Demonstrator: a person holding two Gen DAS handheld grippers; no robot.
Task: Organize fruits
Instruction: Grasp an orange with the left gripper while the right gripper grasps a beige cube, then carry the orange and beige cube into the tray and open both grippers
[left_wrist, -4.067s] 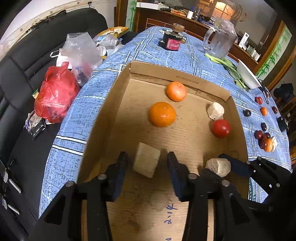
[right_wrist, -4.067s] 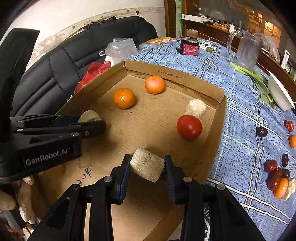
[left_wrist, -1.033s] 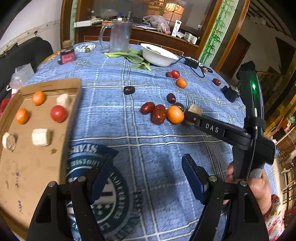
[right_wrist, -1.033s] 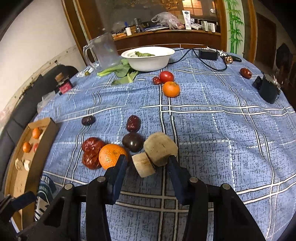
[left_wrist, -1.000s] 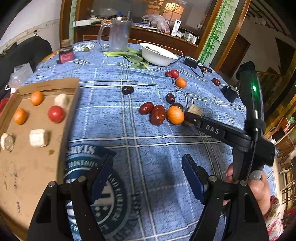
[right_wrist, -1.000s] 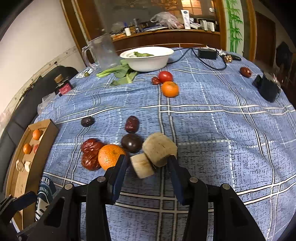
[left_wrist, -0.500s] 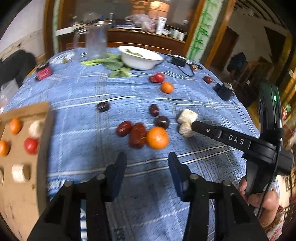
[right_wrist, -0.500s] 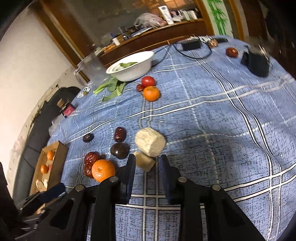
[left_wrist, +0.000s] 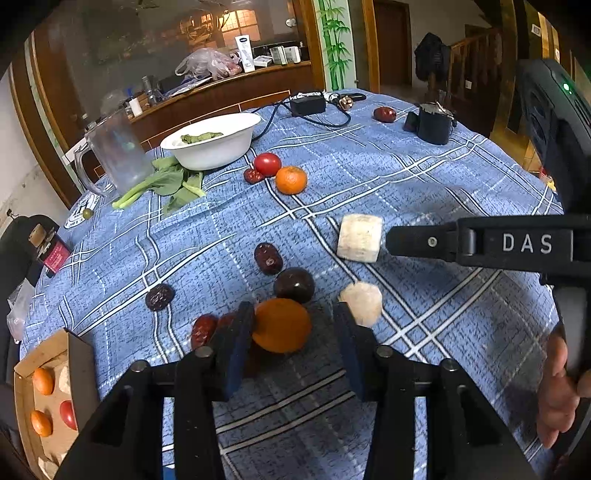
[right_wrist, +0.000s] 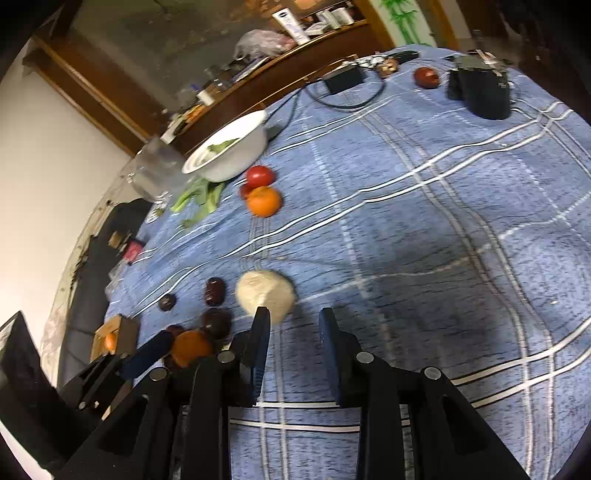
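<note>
A: Where does the left claw (left_wrist: 291, 328) stand?

B: Its jaws are closing round the orange (left_wrist: 281, 325); the left pad touches the peel, the right pad stands apart, so nothing is gripped. A pale chunk (left_wrist: 362, 302) lies just outside the right pad.

A: And the right claw (right_wrist: 293, 325)?

B: Its jaws are opening, nothing between them; a cream block (right_wrist: 266, 293) sits just past its left fingertip, perhaps touching, the view is blurred.

A: Free room?

B: Bare blue cloth of the worktop (right_wrist: 424, 229) runs toward the right edge. The cardboard box (left_wrist: 79, 354) lies at the near left edge.
</note>
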